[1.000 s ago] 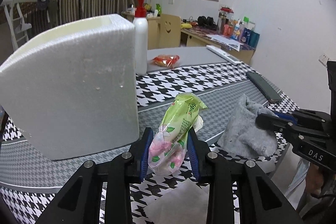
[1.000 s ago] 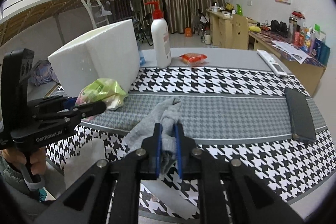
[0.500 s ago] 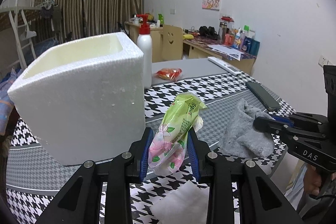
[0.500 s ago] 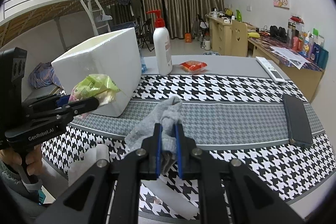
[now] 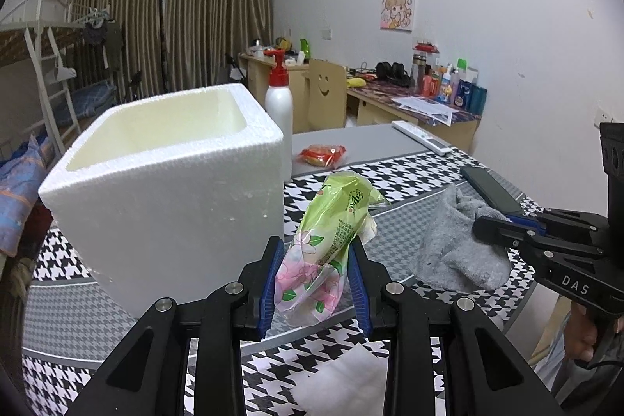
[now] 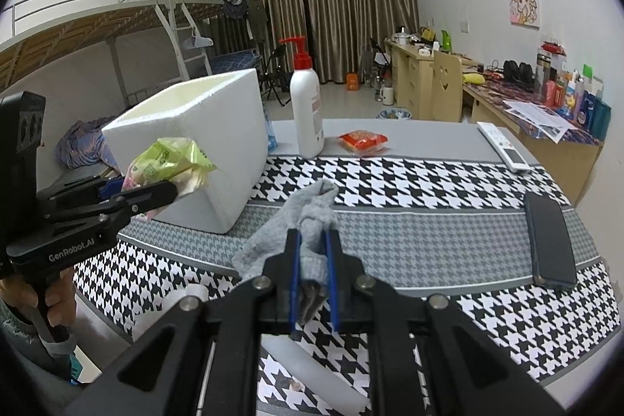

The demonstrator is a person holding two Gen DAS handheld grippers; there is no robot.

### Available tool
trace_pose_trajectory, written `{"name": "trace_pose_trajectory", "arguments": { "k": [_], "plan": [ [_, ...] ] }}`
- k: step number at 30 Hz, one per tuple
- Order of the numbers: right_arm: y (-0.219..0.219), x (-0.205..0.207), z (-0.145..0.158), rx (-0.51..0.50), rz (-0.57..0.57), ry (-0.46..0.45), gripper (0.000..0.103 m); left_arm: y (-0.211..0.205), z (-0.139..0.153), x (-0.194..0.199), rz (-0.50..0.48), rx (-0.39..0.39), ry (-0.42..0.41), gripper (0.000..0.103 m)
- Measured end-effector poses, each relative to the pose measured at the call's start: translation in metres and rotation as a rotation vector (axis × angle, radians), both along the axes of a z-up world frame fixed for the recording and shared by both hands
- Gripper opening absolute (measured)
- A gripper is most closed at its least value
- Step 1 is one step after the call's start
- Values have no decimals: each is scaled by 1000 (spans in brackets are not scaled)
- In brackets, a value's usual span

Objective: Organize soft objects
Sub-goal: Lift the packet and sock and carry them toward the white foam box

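Observation:
My left gripper (image 5: 315,252) is shut on a green and pink tissue pack (image 5: 331,232) and holds it in the air beside the open white foam box (image 5: 171,190). The pack (image 6: 167,158) and left gripper (image 6: 154,188) also show in the right wrist view, in front of the box (image 6: 202,127). My right gripper (image 6: 312,240) is shut on a grey cloth (image 6: 308,217) and holds it above the houndstooth table. The cloth (image 5: 456,240) and right gripper (image 5: 491,223) show at the right of the left wrist view.
A white pump bottle (image 6: 306,112) and a red snack packet (image 6: 362,141) stand behind the box. A dark phone (image 6: 550,236) and a white remote (image 6: 503,145) lie at the table's right. White paper (image 5: 343,385) lies at the front edge.
Both grippers have risen with their loads. The left view now looks down into the foam box's open top, which was hidden a second ago.

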State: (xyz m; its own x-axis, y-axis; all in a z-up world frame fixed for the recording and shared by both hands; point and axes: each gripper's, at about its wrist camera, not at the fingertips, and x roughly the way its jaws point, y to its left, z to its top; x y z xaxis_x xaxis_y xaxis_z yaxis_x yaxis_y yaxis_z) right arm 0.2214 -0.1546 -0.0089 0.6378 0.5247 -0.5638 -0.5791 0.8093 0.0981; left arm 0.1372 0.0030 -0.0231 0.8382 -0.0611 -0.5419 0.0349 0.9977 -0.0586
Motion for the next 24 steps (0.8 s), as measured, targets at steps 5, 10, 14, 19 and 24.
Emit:
{"name": "trace_pose_trajectory", "arguments": {
  "k": [5, 10, 14, 19, 24],
  "plan": [
    [3, 1, 3, 1, 12, -15, 16, -1, 5, -4, -7, 12, -18, 34],
    [5, 2, 8, 10, 19, -33, 16, 0, 10, -8, -2, 20, -40, 34],
    [7, 1, 14, 23, 27, -56, 16, 2, 17, -12, 0, 29, -60, 34],
    [8, 2, 21, 35, 30, -73, 16, 7, 25, -14, 13, 32, -81, 34],
    [10, 3, 26, 46, 33, -81, 16, 9, 32, -12, 13, 41, -94, 34]
  ]
}}
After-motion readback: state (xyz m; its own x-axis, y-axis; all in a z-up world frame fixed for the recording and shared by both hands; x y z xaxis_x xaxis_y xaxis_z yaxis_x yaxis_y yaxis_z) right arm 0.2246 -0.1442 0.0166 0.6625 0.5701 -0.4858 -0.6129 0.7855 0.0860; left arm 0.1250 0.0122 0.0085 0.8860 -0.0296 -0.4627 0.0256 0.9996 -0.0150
